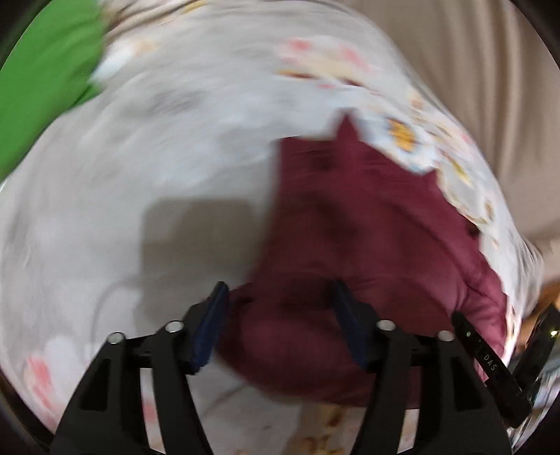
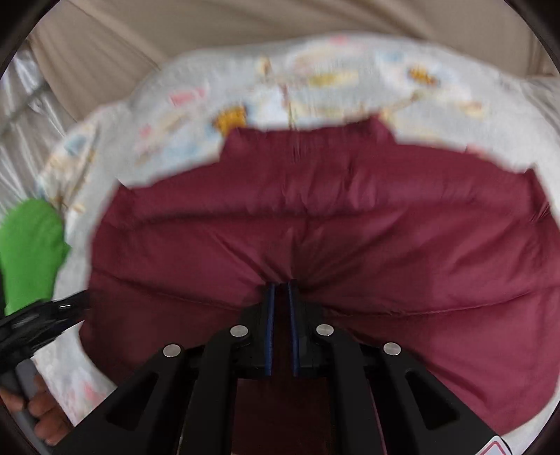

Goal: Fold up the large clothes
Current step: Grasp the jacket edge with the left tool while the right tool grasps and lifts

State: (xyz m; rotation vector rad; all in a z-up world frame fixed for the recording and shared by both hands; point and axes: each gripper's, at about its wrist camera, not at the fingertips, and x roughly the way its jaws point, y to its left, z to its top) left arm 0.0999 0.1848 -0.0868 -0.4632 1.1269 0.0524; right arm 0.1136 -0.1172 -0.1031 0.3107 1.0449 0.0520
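A maroon puffy quilted jacket (image 2: 350, 217) lies on a white floral bedsheet (image 2: 196, 115). My right gripper (image 2: 281, 290) is shut on a pinch of the jacket's fabric near its close edge. In the left wrist view the jacket (image 1: 367, 227) fills the right half, blurred by motion. My left gripper (image 1: 280, 297) is open, its jaws wide apart over the jacket's near left corner. The other gripper (image 1: 490, 364) shows at the right edge there.
The floral bedsheet (image 1: 157, 157) covers the bed. A green cloth (image 1: 45, 70) lies at the far left; it also shows in the right wrist view (image 2: 31, 252). A beige curtain (image 2: 210, 24) hangs behind the bed. A hand (image 2: 38, 416) holds the left gripper's handle.
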